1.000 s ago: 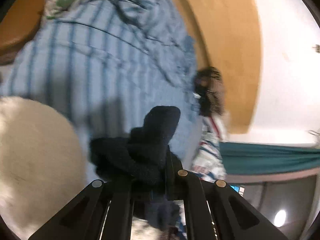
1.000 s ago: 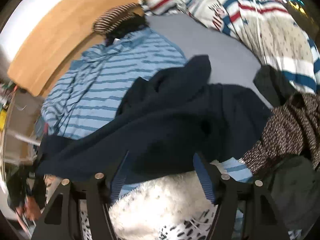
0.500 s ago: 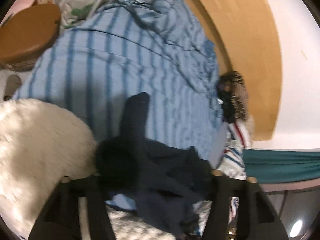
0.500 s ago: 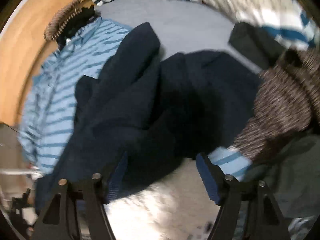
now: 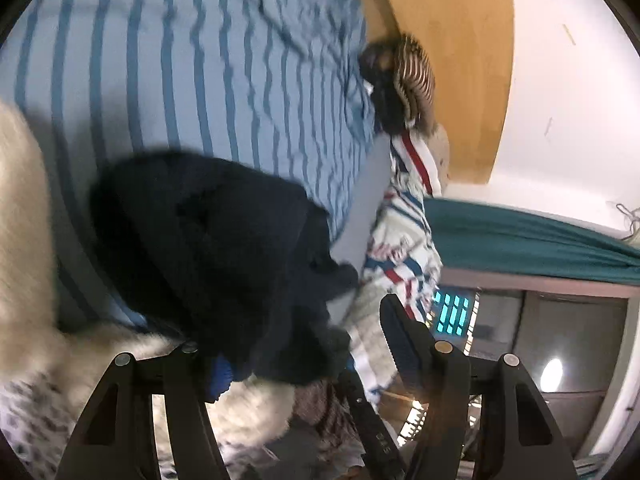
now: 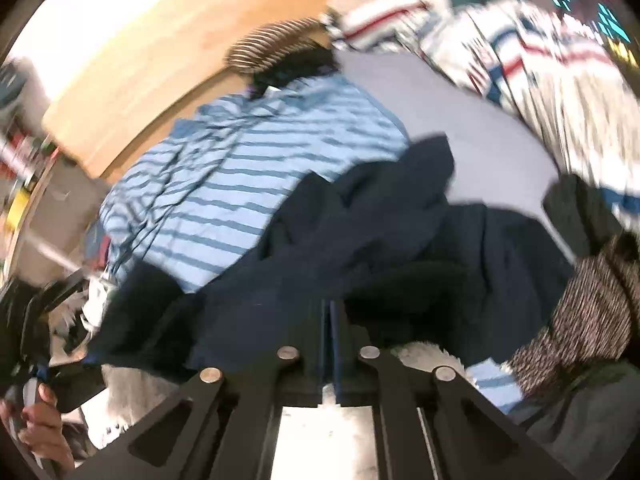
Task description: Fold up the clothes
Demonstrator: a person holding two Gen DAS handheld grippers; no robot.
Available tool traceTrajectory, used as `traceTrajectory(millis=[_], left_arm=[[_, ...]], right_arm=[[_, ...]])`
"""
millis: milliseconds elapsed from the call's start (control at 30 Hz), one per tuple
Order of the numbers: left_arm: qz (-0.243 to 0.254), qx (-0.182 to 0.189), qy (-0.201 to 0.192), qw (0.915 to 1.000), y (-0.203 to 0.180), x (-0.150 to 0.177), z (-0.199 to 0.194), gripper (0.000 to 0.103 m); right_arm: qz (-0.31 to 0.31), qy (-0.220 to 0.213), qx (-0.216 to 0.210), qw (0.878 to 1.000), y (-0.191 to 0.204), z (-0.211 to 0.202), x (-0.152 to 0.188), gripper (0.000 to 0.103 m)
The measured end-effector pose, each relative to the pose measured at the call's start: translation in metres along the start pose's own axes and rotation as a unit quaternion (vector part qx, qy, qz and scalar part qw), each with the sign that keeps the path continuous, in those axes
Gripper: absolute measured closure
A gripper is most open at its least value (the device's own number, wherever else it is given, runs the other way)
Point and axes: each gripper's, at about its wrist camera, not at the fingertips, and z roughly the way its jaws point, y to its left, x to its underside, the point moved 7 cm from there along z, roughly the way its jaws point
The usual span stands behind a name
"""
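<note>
A navy garment (image 5: 224, 240) lies crumpled on a light blue striped shirt (image 5: 208, 64) spread over the bed. My left gripper (image 5: 296, 344) is open, and the garment's near end sags loose between its fingers (image 5: 400, 332) without being pinched. In the right wrist view the same navy garment (image 6: 380, 240) stretches across the middle. My right gripper (image 6: 330, 308) is closing tight, its jaws together on the garment's near edge. A hand (image 6: 40, 424) holding the other gripper shows at the lower left.
A white fluffy garment (image 5: 24, 220) lies left of the navy one. A brown speckled garment (image 6: 592, 312) sits at the right, and a red and blue patterned quilt (image 6: 540, 60) lies behind it. A striped hat (image 5: 412, 76) rests against the wooden headboard (image 5: 440, 40).
My left gripper opened and let go of the navy garment, which dropped onto the striped shirt, and the hand swung right. My right gripper went from open to shut on the garment's near edge.
</note>
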Motion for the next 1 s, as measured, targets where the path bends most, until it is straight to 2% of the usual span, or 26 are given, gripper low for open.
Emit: traceTrajectory(millis=[67, 200, 267, 367, 433, 500, 600, 667, 700, 733, 767, 800, 833, 867, 900, 1000], left_arm=[[-0.013, 0.016, 0.048, 0.9987, 0.003, 0.013, 0.019, 0.037], [-0.037, 0.017, 0.085, 0.9955, 0.011, 0.027, 0.037, 0.037], [-0.026, 0.005, 0.083, 0.9962, 0.01, 0.03, 0.036, 0.037], [0.015, -0.046, 0.057, 0.9972, 0.002, 0.025, 0.027, 0.037], [0.073, -0.082, 0.036, 0.9933, -0.01, 0.025, 0.024, 0.037], [0.132, -0.118, 0.015, 0.9841, -0.023, 0.025, 0.02, 0.037], [0.225, -0.148, 0.031, 0.9626, -0.041, 0.041, 0.031, 0.037], [0.277, -0.169, 0.045, 0.9448, -0.049, 0.054, 0.043, 0.037], [0.285, -0.177, 0.055, 0.9404, -0.047, 0.059, 0.051, 0.037], [0.293, -0.186, 0.065, 0.9357, -0.045, 0.064, 0.059, 0.037], [0.301, -0.194, 0.074, 0.9309, -0.043, 0.069, 0.067, 0.037], [0.292, -0.204, 0.081, 0.9307, -0.038, 0.071, 0.074, 0.037], [0.284, -0.213, 0.081, 0.9316, -0.033, 0.071, 0.079, 0.037], [0.275, -0.221, 0.081, 0.9323, -0.029, 0.071, 0.083, 0.037], [0.269, -0.224, 0.077, 0.9336, -0.028, 0.068, 0.083, 0.037], [0.24, -0.233, 0.013, 0.9423, -0.027, 0.049, 0.066, 0.037]], right_arm=[[-0.025, -0.013, -0.005, 1.0, 0.016, -0.012, 0.0, 0.102], [-0.073, -0.034, 0.003, 0.997, 0.037, -0.028, -0.003, 0.102], [-0.064, -0.041, 0.009, 0.997, 0.034, -0.035, -0.008, 0.102], [-0.037, -0.05, 0.02, 0.998, 0.02, -0.045, -0.013, 0.102], [-0.006, -0.054, 0.033, 0.998, 0.001, -0.051, -0.015, 0.099], [0.029, -0.046, 0.051, 0.997, -0.024, -0.05, -0.013, 0.097], [0.086, -0.018, 0.052, 0.995, -0.061, -0.039, -0.003, 0.097], [0.132, 0.003, 0.042, 0.99, -0.085, -0.03, 0.007, 0.097], [0.147, 0.01, 0.038, 0.988, -0.093, -0.026, 0.011, 0.096], [0.161, 0.018, 0.033, 0.986, -0.101, -0.022, 0.016, 0.094], [0.172, 0.03, 0.024, 0.984, -0.107, -0.017, 0.021, 0.084], [0.176, 0.041, 0.015, 0.983, -0.11, -0.012, 0.025, 0.073], [0.18, 0.053, 0.007, 0.982, -0.113, -0.007, 0.03, 0.048], [0.184, 0.063, -0.002, 0.981, -0.115, -0.001, 0.033, 0.043], [0.185, 0.069, -0.012, 0.98, -0.114, 0.004, 0.035, 0.043], [0.186, 0.081, -0.031, 0.979, -0.109, 0.02, 0.037, 0.043]])
